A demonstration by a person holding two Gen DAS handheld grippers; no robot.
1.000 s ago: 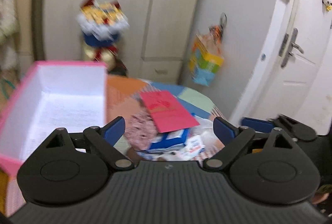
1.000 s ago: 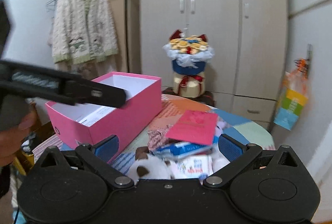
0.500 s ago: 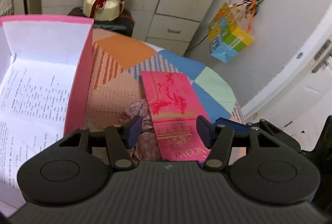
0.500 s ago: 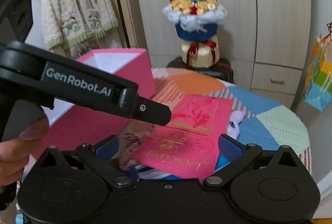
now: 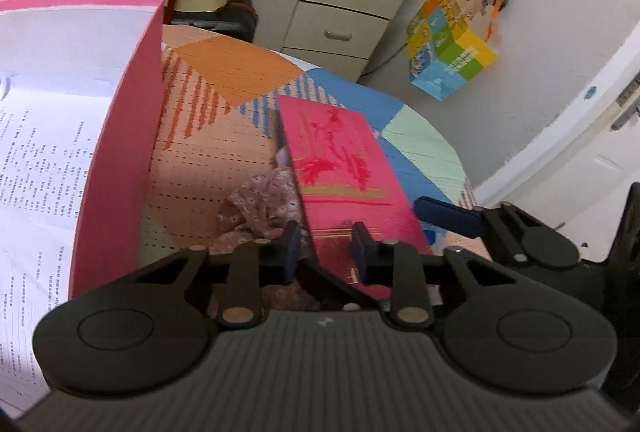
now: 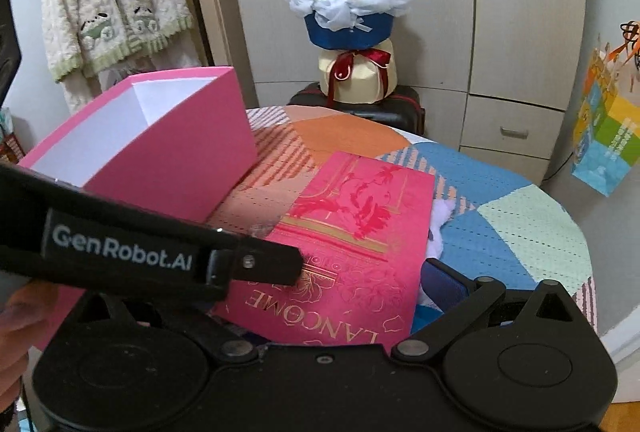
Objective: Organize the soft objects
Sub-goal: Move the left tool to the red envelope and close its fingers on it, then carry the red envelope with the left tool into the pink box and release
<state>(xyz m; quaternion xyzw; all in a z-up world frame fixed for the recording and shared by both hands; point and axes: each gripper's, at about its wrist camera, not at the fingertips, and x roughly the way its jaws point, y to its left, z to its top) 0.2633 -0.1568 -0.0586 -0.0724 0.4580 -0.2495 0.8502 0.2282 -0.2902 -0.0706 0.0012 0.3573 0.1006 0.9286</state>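
Note:
A flat pink-red Lancome envelope (image 5: 344, 184) lies on a pile of soft things on the patchwork table; it also shows in the right wrist view (image 6: 352, 248). My left gripper (image 5: 326, 258) has narrowed its jaws around the envelope's near edge; I cannot see whether the pads touch it. A floral pink cloth (image 5: 260, 208) lies just left of it. My right gripper (image 6: 280, 296) is open, low over the pile; only its right finger (image 6: 444, 286) shows, the left is hidden behind the left gripper's arm. A white plush (image 6: 438, 224) peeks out from under the envelope.
An open pink box (image 5: 120, 136) lined with printed paper stands at the left, also in the right wrist view (image 6: 180, 152). Behind the table are a flower bouquet (image 6: 348, 4), cupboards, a hanging cardigan (image 6: 108, 8) and a colourful bag (image 5: 448, 52).
Both grippers have moved down and forward onto the pile. My left gripper's jaws have closed from wide open to a narrow gap around the envelope's edge. The right stays open.

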